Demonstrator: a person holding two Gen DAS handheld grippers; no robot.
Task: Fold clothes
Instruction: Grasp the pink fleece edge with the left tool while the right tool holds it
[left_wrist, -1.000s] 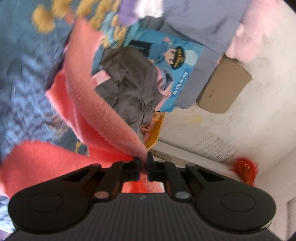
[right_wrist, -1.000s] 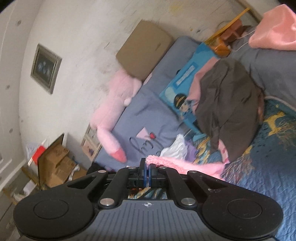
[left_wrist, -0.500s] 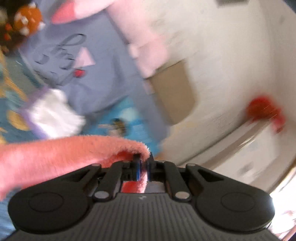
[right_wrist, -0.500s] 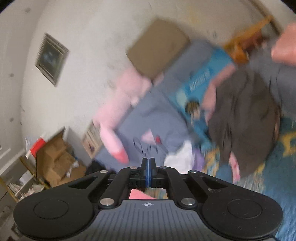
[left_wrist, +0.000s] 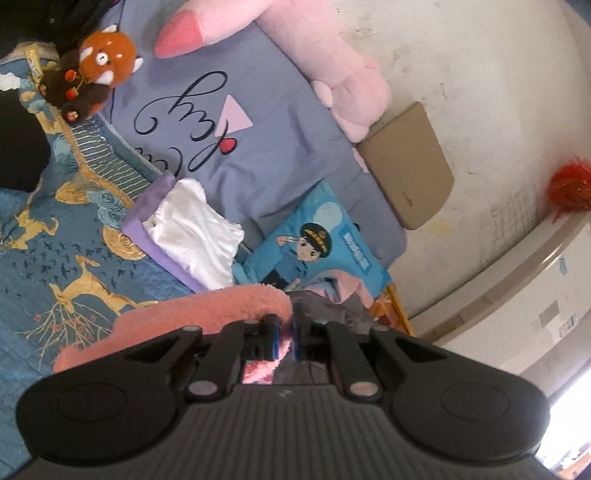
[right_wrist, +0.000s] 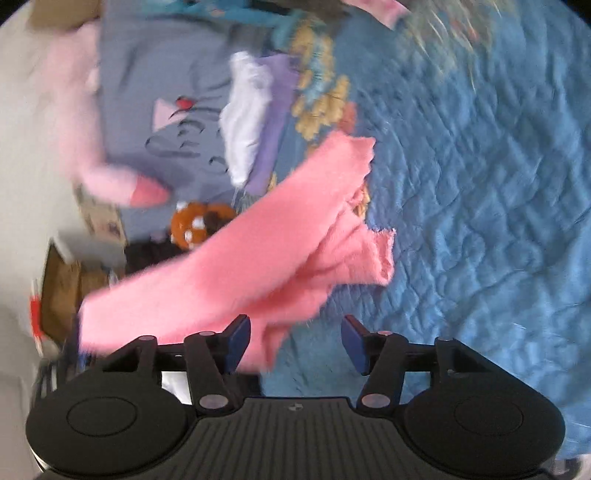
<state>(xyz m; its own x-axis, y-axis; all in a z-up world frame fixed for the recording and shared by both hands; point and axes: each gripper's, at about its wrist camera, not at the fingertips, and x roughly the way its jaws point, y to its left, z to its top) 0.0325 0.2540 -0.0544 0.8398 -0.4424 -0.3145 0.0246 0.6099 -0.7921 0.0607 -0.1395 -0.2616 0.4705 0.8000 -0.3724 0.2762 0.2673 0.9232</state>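
Observation:
My left gripper (left_wrist: 283, 338) is shut on an edge of a fuzzy pink garment (left_wrist: 207, 314), which trails off to the left over the blue patterned bedspread (left_wrist: 44, 258). In the right wrist view the same pink garment (right_wrist: 258, 254) hangs in a long crumpled band above the bedspread (right_wrist: 480, 184). My right gripper (right_wrist: 295, 341) is open, with the cloth just ahead of its left finger. That view is blurred.
A folded white and purple stack (left_wrist: 184, 232) lies on the bed, also in the right wrist view (right_wrist: 255, 125). A grey pillow (left_wrist: 236, 122), a pink plush (left_wrist: 332, 66), a red panda toy (left_wrist: 96, 70), a blue cartoon cushion (left_wrist: 321, 251) and dark grey clothes (left_wrist: 332, 310) lie near the wall.
My right gripper has opened and let go of the pink garment, and now points down at the bed. My left gripper has swung toward the pillows, still holding the garment.

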